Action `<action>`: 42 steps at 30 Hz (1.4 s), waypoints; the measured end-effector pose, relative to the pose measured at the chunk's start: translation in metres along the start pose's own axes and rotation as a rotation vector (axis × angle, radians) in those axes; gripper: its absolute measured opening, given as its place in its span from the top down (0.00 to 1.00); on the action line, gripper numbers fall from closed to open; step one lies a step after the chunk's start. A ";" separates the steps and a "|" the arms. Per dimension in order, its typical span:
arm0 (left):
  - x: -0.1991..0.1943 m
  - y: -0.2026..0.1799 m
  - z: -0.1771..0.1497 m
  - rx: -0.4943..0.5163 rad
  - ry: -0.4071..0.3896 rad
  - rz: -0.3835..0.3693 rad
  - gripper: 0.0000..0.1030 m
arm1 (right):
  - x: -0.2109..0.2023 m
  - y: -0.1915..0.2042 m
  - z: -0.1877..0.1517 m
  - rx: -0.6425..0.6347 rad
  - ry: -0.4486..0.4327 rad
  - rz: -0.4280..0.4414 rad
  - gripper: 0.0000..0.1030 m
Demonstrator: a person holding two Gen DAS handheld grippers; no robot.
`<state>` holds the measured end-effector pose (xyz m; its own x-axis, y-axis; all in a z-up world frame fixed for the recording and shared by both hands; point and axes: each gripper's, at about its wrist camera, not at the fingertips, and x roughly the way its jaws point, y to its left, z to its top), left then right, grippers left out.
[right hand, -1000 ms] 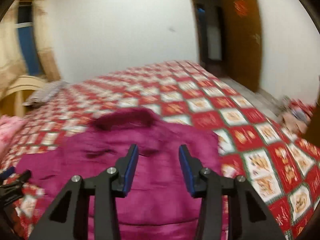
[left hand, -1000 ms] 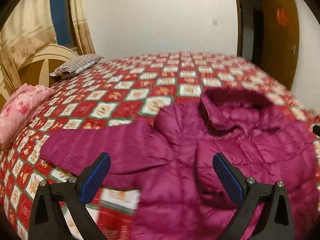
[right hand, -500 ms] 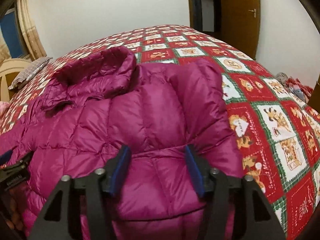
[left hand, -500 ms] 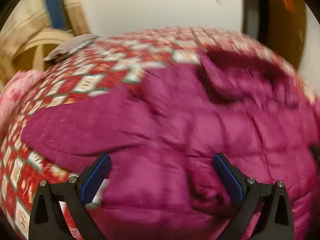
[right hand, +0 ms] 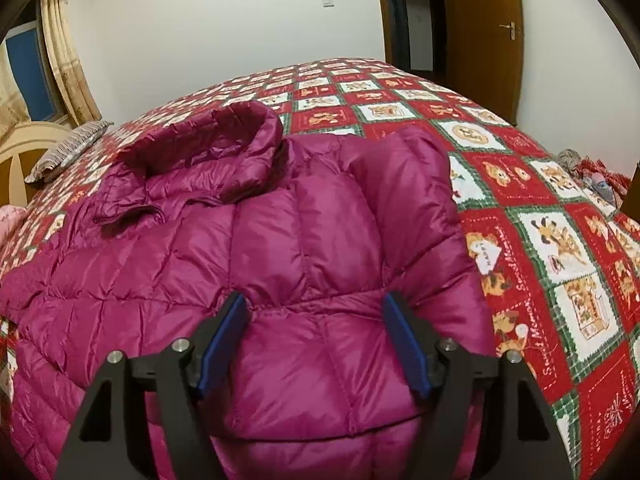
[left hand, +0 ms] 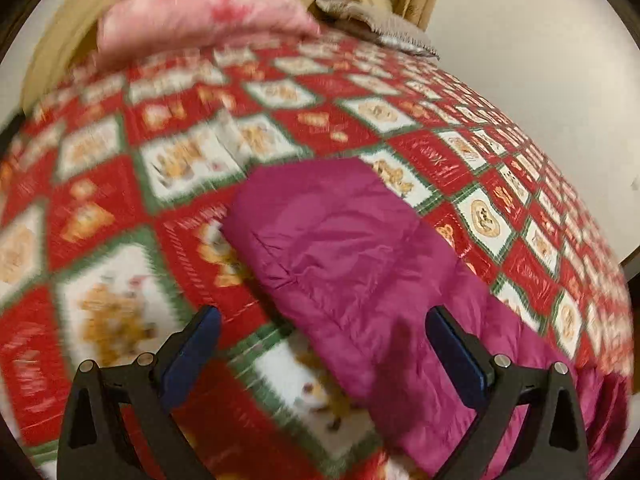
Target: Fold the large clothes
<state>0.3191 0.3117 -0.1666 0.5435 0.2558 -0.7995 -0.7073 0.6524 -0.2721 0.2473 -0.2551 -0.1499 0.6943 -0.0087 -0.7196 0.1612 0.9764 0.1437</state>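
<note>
A magenta quilted down jacket point(right hand: 280, 248) lies spread on the bed, its hood point(right hand: 216, 140) toward the far side. My right gripper point(right hand: 316, 340) is open and low over the jacket's lower body, its blue pads straddling a puffed panel. In the left wrist view the jacket's sleeve point(left hand: 352, 248) stretches out flat across the quilt. My left gripper point(left hand: 320, 344) is wide open just above the sleeve, holding nothing, with the sleeve end ahead of it.
The bed carries a red, white and green patchwork quilt point(right hand: 560, 240). A pink pillow point(left hand: 200, 28) and a striped pillow point(right hand: 68, 148) lie by the wooden headboard point(left hand: 60, 60). A wooden door point(right hand: 480, 36) stands at the back right. Clutter point(right hand: 592, 176) lies on the floor.
My left gripper has swung left from the jacket's body to its outstretched sleeve. My right gripper has come down lower and closer to the jacket. Both stay open.
</note>
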 end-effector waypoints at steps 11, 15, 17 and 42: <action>-0.003 0.001 0.003 0.007 -0.081 -0.250 0.96 | 0.002 0.003 0.000 -0.008 0.004 -0.003 0.25; -0.062 -0.035 -0.001 0.168 -0.246 -0.289 0.96 | 0.001 0.001 -0.001 0.002 0.000 0.008 0.25; -0.102 -0.066 -0.012 0.296 -0.336 -0.356 0.96 | 0.001 -0.002 -0.001 0.017 -0.003 0.022 0.25; -0.184 -0.223 -0.315 1.283 -0.059 -0.707 0.35 | -0.002 -0.019 -0.002 0.115 -0.030 0.109 0.25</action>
<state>0.2346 -0.1058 -0.1271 0.6382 -0.3725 -0.6737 0.5702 0.8168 0.0885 0.2418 -0.2728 -0.1524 0.7325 0.0880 -0.6750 0.1618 0.9407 0.2982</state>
